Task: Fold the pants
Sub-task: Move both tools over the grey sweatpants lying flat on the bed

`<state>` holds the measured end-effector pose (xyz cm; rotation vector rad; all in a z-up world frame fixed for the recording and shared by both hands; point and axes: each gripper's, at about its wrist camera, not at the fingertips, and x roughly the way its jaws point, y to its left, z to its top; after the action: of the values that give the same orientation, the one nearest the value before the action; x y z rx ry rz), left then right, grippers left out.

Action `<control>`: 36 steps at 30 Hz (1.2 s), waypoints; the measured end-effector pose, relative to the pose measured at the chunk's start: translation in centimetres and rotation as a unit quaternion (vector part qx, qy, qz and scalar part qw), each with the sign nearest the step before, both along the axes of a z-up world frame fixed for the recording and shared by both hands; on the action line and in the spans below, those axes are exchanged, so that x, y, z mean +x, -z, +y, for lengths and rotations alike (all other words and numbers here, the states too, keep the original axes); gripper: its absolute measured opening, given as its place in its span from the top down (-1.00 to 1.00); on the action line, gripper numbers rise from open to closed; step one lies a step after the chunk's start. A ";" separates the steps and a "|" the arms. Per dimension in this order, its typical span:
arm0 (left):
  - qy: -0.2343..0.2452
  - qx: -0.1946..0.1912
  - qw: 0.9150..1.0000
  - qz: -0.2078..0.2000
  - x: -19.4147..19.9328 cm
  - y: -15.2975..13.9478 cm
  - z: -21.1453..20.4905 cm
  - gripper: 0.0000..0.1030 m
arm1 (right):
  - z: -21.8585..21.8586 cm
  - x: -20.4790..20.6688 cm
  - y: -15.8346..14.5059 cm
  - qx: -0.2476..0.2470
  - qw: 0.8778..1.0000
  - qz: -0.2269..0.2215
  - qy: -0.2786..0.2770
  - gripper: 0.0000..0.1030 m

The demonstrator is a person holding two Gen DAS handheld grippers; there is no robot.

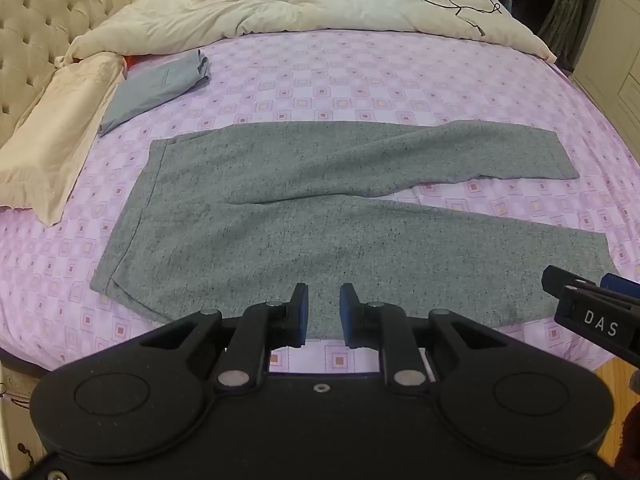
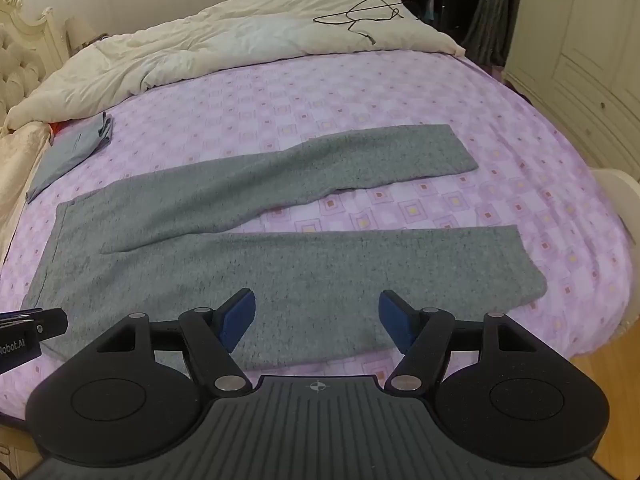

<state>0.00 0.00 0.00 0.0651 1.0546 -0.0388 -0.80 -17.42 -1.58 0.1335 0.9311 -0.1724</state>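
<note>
I am holding my left gripper (image 1: 323, 312) just above the near edge of the grey pants (image 1: 304, 216), over the seat part close to the waistband. Its jaws are standing only a little apart, with a narrow gap between the blue pads (image 1: 349, 308), and they are gripping nothing. My right gripper (image 2: 317, 318) is hovering over the near leg further right, its jaws spread wide and also holding nothing; I cannot tell whether either gripper is touching the fabric.

The pants are lying flat across the near half of the bed, on the pink checked sheet (image 1: 360, 80), unfolded. The waistband (image 1: 128, 216) is pointing left and the two legs are running out to the right. The near leg (image 2: 360, 272) is lying fairly straight along the near edge of the mattress, while the far leg (image 2: 360, 160) is angling away from it, so a wedge of sheet is showing between the two cuffs.

Further off, a folded blue-grey garment (image 1: 160, 88) is sitting at the far left, just beside a cream pillow (image 1: 60, 132) that is leaning toward the tufted headboard (image 1: 36, 12). A rumpled cream duvet (image 1: 300, 0) is bunching along the far side of the bed, and a black cable (image 1: 464, 4) is trailing in loops on top of it at the far right.
</note>
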 end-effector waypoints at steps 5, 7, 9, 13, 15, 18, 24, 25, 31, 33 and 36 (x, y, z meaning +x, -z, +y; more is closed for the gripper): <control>-0.001 0.002 1.000 -0.002 0.1 0.0 0.0 0.47 | 0.0 0.0 0.0 0.000 1.000 0.000 0.000 -0.31; -0.001 0.002 1.000 -0.002 0.1 0.0 0.1 0.47 | 0.1 0.0 0.1 0.001 1.000 0.002 0.001 -0.31; -0.001 0.004 1.000 0.000 0.1 0.0 0.1 0.47 | 0.1 0.0 0.2 0.003 1.000 0.003 0.001 -0.31; -0.001 0.003 1.000 -0.001 0.0 0.0 -0.3 0.47 | 0.2 0.0 0.3 0.004 1.000 0.005 0.001 -0.31; -0.001 0.003 1.000 -0.002 0.0 0.0 -0.3 0.47 | 0.1 0.1 0.3 0.005 1.000 0.006 0.000 -0.31; -0.001 0.004 1.000 0.000 0.0 0.1 -0.2 0.47 | 0.1 0.1 0.3 0.005 1.000 0.006 0.000 -0.31; -0.001 0.004 1.000 0.001 -0.1 0.2 0.0 0.47 | 0.0 0.3 0.4 0.006 1.000 0.008 -0.002 -0.31; 0.000 0.003 1.000 0.001 0.1 0.5 -0.1 0.47 | 0.1 0.3 0.4 0.005 1.000 0.009 -0.003 -0.31; 0.000 0.004 1.000 0.003 0.1 0.7 -0.1 0.47 | 0.0 0.5 0.5 0.008 1.000 0.014 -0.004 -0.31; -0.001 0.005 1.000 0.005 0.2 0.8 -0.1 0.47 | 0.0 0.6 0.6 0.008 1.000 0.016 -0.004 -0.31; -0.001 0.007 1.000 0.006 0.2 0.9 -0.2 0.47 | -0.2 0.7 0.7 0.009 1.000 0.017 -0.004 -0.31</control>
<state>0.25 -0.21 -0.89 0.0765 1.0661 -0.0302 -0.07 -17.62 -2.24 0.1448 0.9670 -0.1589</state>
